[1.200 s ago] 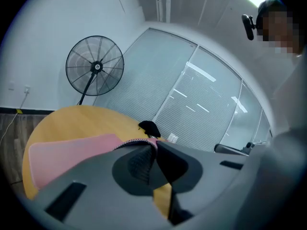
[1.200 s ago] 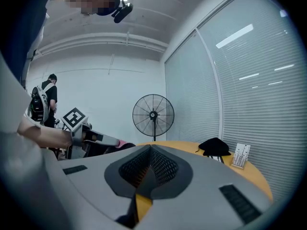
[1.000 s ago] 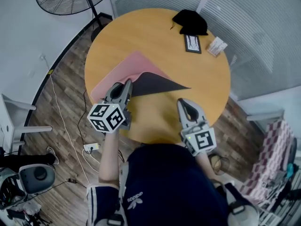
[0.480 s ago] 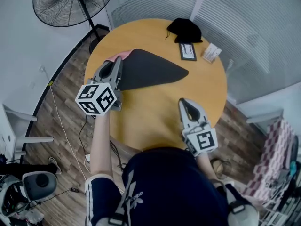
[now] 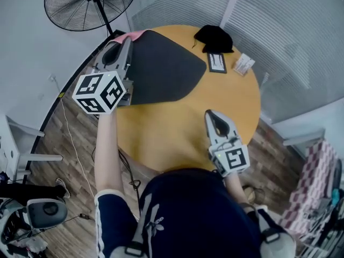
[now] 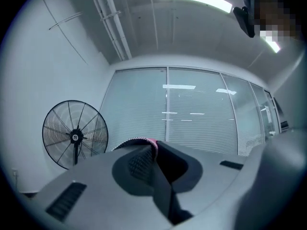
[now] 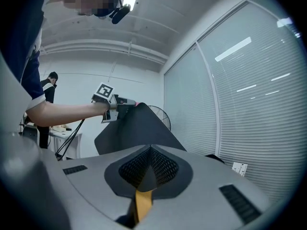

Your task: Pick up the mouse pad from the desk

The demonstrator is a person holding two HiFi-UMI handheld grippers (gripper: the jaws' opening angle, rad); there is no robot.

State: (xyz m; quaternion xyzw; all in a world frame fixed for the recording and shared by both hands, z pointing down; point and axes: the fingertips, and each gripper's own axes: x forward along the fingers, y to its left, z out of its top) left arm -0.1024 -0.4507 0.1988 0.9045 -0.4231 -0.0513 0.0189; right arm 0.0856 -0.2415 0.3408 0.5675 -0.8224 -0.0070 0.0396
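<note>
Head view: left gripper (image 5: pixel 126 41) jaws pinch the mouse pad (image 5: pixel 161 66); right gripper (image 5: pixel 215 115) jaws closed, empty.

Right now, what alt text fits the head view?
The left gripper holds the mouse pad by one edge, raised over the round wooden table, black underside showing. The right gripper hangs shut and empty over the table's near edge.

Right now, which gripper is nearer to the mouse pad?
Left. The left gripper is shut on the edge of the mouse pad; the right gripper hangs shut and empty over the table's near side, apart from it.
</note>
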